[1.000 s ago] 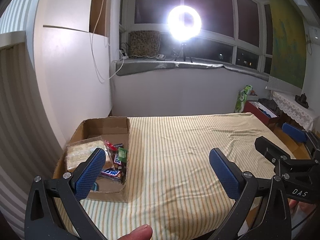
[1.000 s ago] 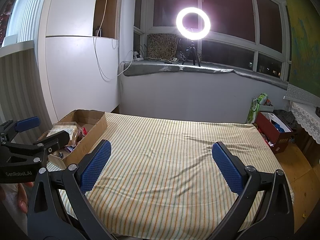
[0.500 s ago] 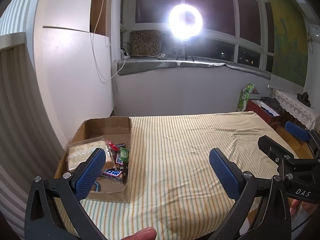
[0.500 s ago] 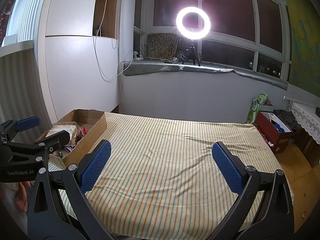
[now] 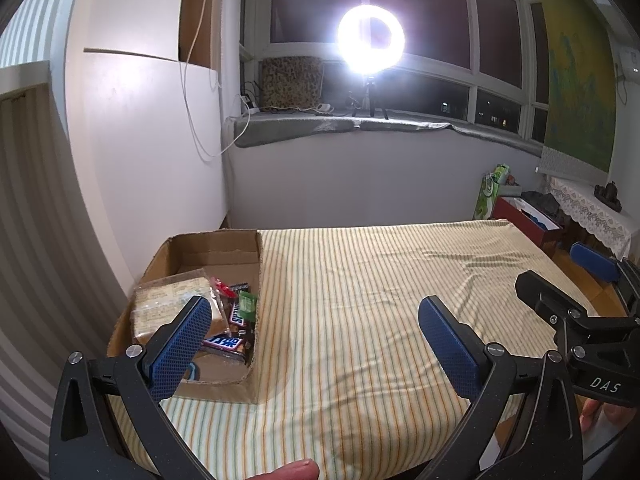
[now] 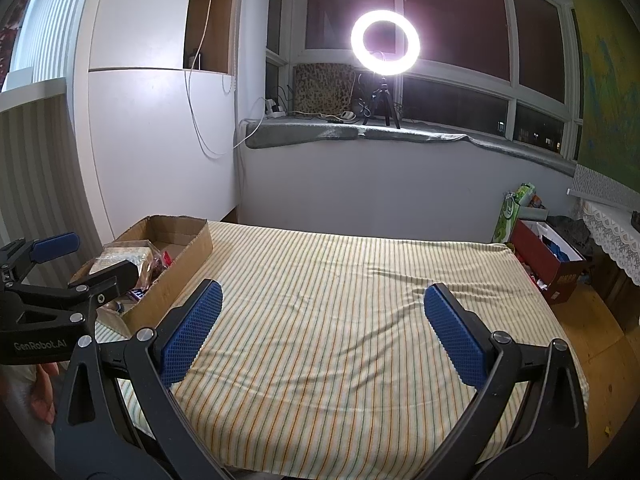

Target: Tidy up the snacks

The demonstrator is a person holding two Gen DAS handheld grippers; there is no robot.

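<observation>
A cardboard box [image 5: 216,246] sits on the left side of a striped tablecloth [image 5: 360,300]. Inside it lie a large clear-wrapped pack [image 5: 168,304], chocolate bars [image 5: 238,314] and a small green packet [image 5: 248,303]. My left gripper [image 5: 316,332] hangs open above the table's near edge, its left pad over the box's near end, nothing between its pads. In the right wrist view the box [image 6: 176,256] stands at the left and my right gripper [image 6: 324,328] is open over bare cloth. Each gripper shows at the edge of the other's view.
A ring light [image 6: 385,42] on a tripod glares from the windowsill. A white cabinet [image 5: 132,160] stands just left of the box. Beyond the table's right end are a red box [image 6: 548,258], a green bag [image 6: 510,216] and a lace-covered shelf [image 6: 616,232].
The left gripper has drifted slightly, so the right gripper sits a little lower in its view. Both stay open and empty. Box and snacks have not moved.
</observation>
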